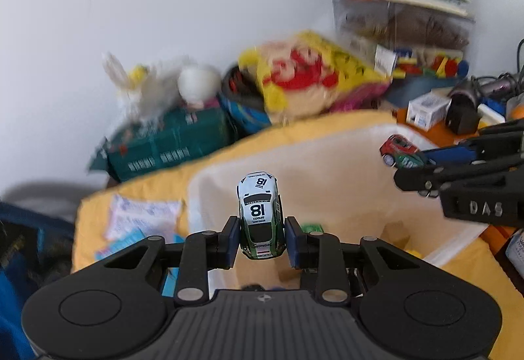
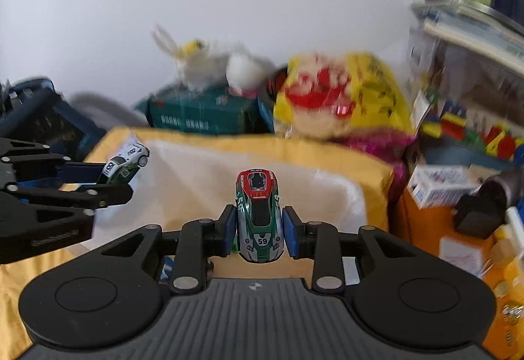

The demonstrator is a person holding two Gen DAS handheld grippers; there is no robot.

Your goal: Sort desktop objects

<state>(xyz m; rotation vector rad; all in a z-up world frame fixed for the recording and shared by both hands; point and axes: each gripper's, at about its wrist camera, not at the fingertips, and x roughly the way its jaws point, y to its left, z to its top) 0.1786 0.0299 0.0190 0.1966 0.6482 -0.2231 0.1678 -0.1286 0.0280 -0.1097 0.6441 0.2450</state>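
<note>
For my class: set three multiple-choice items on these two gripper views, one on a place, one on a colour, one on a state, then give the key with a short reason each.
1. Where is the white bin?
A. on the yellow cloth
B. on the floor
C. on a shelf

2. What colour is the roof of the car numbered 59?
A. blue
B. red
C. yellow

3. How is the car numbered 18?
A. lying in the bin
B. clamped in the left gripper
C. parked on the cloth

Key: 1 A, the yellow cloth shows around its rim; 2 B, red panel at its far end; 3 B, both pads press its sides.
</note>
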